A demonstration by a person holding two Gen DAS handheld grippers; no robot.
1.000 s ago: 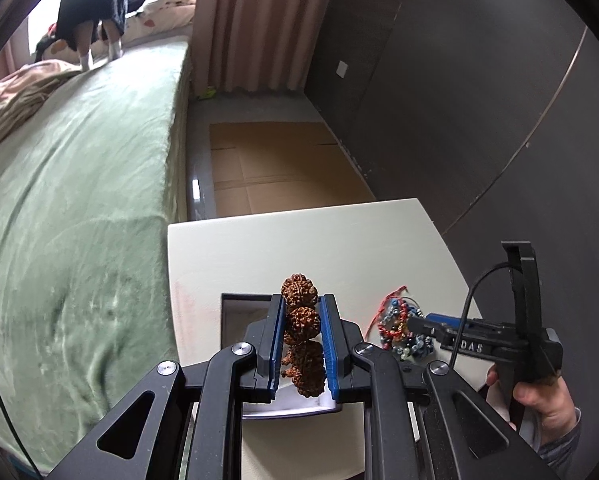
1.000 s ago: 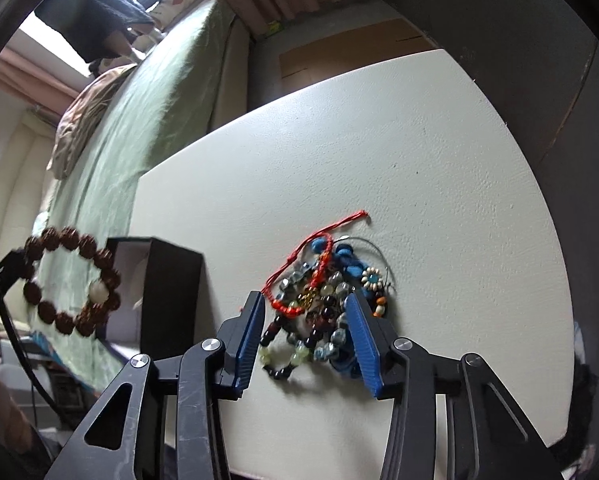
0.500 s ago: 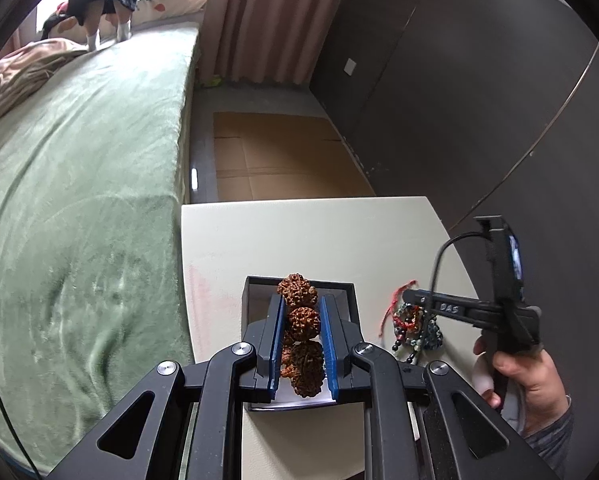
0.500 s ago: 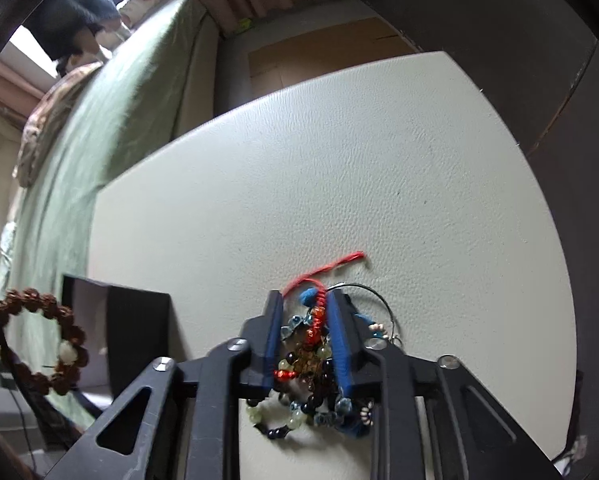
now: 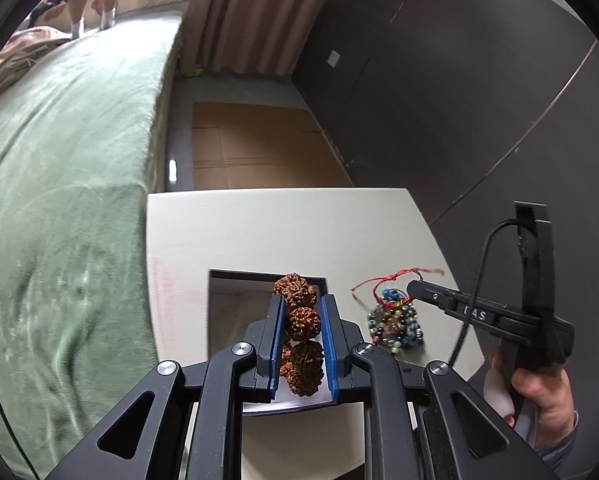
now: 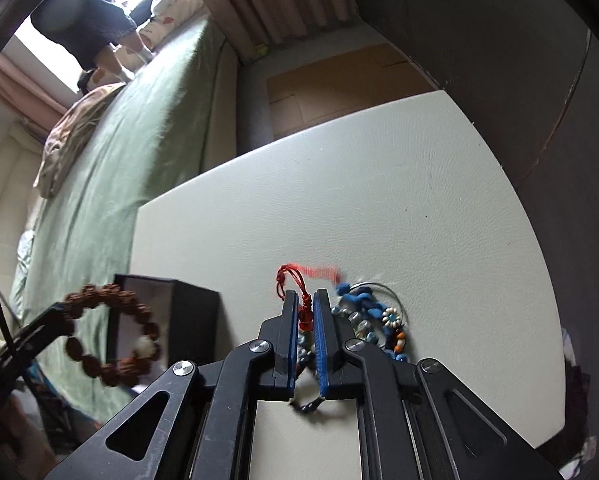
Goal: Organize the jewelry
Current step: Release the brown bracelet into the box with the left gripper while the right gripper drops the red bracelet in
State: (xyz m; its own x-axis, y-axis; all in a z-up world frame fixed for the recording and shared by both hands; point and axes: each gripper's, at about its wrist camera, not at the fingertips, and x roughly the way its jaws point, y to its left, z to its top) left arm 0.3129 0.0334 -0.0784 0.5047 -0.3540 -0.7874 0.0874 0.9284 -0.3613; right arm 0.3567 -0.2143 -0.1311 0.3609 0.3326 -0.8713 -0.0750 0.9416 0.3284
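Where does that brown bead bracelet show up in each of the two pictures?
Left wrist view: the bracelet sits bottom centre, clamped in the left tool, over the box.
Right wrist view: the bracelet hangs at the lower left edge, in front of the box.
Shared landmark: the black box.
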